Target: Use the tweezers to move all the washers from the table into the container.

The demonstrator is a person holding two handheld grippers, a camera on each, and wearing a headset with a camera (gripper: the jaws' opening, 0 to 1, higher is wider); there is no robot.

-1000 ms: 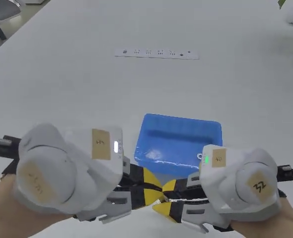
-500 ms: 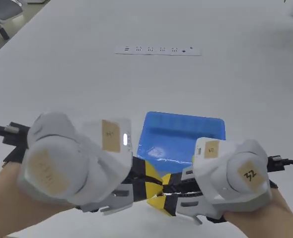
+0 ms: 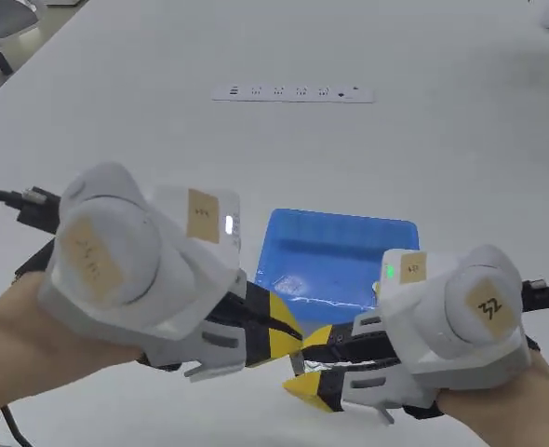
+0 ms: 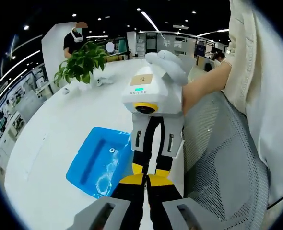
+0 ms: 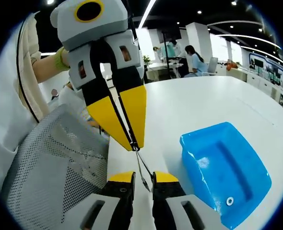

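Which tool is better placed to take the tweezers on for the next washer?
Probably the right tool: the tweezers run down between its jaws, near the blue container. The left tool only pinches their far end.

You have bright, even light from above: the ceiling lamps (image 4: 150, 20) show as white dots and long streaks in both gripper views. The white table (image 3: 395, 149) looks pale, nearly washed out, and the shadows on it are soft and faint. A patch of glare sits on the floor of the blue container (image 3: 344, 247), and the thin tweezers (image 5: 140, 167) catch a small glint. Your head view is fairly sharp. Both gripper views bend strongly toward the edges, and the far room goes soft.
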